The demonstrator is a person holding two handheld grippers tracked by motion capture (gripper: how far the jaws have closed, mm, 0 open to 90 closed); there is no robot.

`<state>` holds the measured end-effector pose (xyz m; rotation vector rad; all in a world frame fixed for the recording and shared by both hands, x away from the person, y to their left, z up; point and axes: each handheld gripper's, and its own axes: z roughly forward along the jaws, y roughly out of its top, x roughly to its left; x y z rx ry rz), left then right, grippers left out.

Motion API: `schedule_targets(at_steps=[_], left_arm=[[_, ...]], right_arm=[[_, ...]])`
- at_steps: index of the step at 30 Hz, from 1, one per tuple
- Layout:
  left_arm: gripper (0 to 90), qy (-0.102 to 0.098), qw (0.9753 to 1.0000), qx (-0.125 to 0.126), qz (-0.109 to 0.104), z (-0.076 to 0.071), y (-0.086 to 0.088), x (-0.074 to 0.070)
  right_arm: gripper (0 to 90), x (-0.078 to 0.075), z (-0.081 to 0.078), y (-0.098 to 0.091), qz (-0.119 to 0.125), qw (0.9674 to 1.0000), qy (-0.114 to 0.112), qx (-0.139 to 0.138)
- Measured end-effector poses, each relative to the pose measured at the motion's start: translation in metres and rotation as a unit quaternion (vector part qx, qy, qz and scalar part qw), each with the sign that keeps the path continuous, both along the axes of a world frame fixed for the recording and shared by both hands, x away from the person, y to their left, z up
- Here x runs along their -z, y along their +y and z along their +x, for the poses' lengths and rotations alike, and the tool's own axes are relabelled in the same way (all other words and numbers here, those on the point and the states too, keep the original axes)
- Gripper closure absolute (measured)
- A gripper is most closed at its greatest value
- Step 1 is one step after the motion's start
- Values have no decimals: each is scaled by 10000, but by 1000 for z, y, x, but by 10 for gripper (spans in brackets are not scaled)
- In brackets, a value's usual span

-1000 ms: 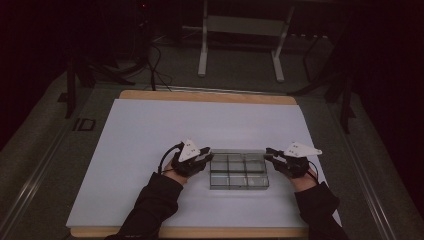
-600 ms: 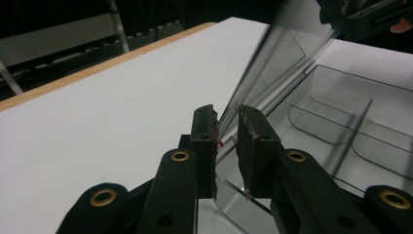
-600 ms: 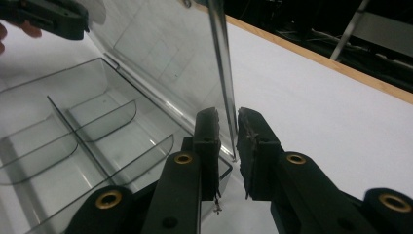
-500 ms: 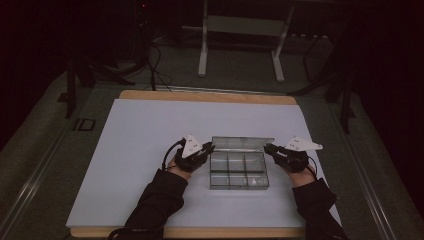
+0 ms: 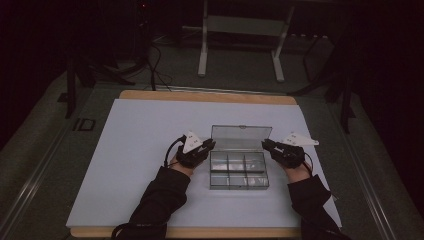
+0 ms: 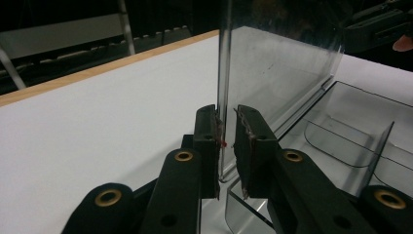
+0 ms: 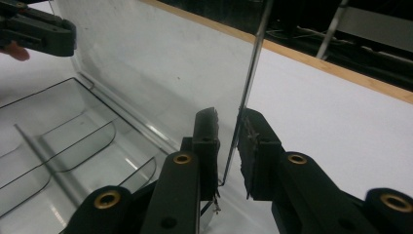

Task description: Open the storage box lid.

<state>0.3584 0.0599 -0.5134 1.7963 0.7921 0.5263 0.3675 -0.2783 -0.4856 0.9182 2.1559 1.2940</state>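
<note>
Left gripper view: upright lid (image 6: 277,63) edge between fingers (image 6: 207,141).

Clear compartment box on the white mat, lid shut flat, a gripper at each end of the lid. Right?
Not quite: the lid is not shut flat, it stands upright, open, as the high view shows. The rest holds: the clear box sits on the white mat, with the left gripper and right gripper at the lid's ends.
</note>
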Motion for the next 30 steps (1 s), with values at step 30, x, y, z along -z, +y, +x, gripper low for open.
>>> schedule_targets(at_steps=[30], left_arm=[[691, 357, 9990, -231, -131, 15, -7, 9]], right_arm=[[648, 14, 18, 14, -17, 9979, 491, 425]])
